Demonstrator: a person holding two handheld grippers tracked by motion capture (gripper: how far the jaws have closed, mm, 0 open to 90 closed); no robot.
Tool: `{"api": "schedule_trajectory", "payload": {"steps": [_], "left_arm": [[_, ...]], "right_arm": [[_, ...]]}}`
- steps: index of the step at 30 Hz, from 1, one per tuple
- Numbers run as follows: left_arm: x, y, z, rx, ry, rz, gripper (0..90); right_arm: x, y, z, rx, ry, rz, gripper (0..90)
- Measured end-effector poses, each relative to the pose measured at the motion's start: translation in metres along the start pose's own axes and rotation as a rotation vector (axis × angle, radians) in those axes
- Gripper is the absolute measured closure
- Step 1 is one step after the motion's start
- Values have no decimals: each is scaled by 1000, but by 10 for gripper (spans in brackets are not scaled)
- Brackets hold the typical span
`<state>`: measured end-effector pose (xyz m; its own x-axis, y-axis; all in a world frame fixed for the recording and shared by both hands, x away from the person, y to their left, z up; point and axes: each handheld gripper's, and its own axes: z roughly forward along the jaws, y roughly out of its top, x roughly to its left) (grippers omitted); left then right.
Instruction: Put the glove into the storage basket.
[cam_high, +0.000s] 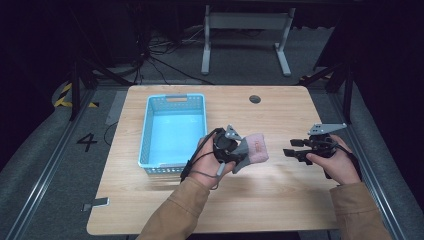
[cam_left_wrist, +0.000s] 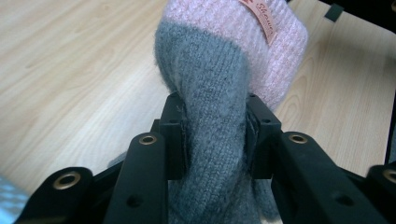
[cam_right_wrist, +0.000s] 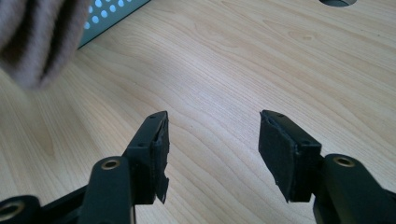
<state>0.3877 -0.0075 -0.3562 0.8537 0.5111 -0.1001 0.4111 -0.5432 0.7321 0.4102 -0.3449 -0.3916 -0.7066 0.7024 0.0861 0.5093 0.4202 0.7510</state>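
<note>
While your arms come in from the near edge of the wooden counter (cam_high: 280, 200), the light blue basket (cam_high: 172, 131) sits furthest left, on the left half of the counter towards the far side. It has perforated walls and a handle slot in its far rim, and you can see its pale blue floor.

Just right of the basket's near right corner, your left hand (cam_high: 207, 161) holds the left hand-held gripper (cam_high: 239, 156). It is clenched on a knitted sock (cam_high: 254, 150), grey in one part and pink in the other. In the left gripper view the two black jaws press into the grey knit from either side, and the sock (cam_left_wrist: 219, 93) rises beyond them into a pink section with a small orange label (cam_left_wrist: 262, 18) stitched on it. From above, the sock juts rightwards from the gripper, above the counter's middle. You cannot tell from these views whether its far end touches the wood.

Further right, well apart from the sock, your right hand (cam_high: 336, 162) holds the right hand-held gripper (cam_high: 290, 153) near the counter's right edge, with its grey three-cornered plate (cam_high: 327, 128) on top and its jaws pointing left. It is released: in the right gripper view the gripper (cam_right_wrist: 212, 154) has its jaws spread wide with bare wood between them.

A round hole (cam_high: 255, 99) lies in the counter near its far edge.
</note>
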Motion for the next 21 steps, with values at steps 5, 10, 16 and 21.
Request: {"api": "schedule_trajectory", "payload": {"steps": [5, 10, 16, 21], "left_arm": [[9, -1, -15, -13, 23, 0, 664], [19, -3, -28, -20, 55, -2, 663], [37, -7, -48, -35, 105, -20, 663], [50, -9, -59, -36, 136, -20, 662]], "right_arm": [[0, -1, -2, -4, -7, 6, 438], [-1, -4, -2, 2, -11, 8, 438], [-1, -9, -3, 10, -18, 14, 438], [2, -11, -3, 15, -18, 15, 438]]}}
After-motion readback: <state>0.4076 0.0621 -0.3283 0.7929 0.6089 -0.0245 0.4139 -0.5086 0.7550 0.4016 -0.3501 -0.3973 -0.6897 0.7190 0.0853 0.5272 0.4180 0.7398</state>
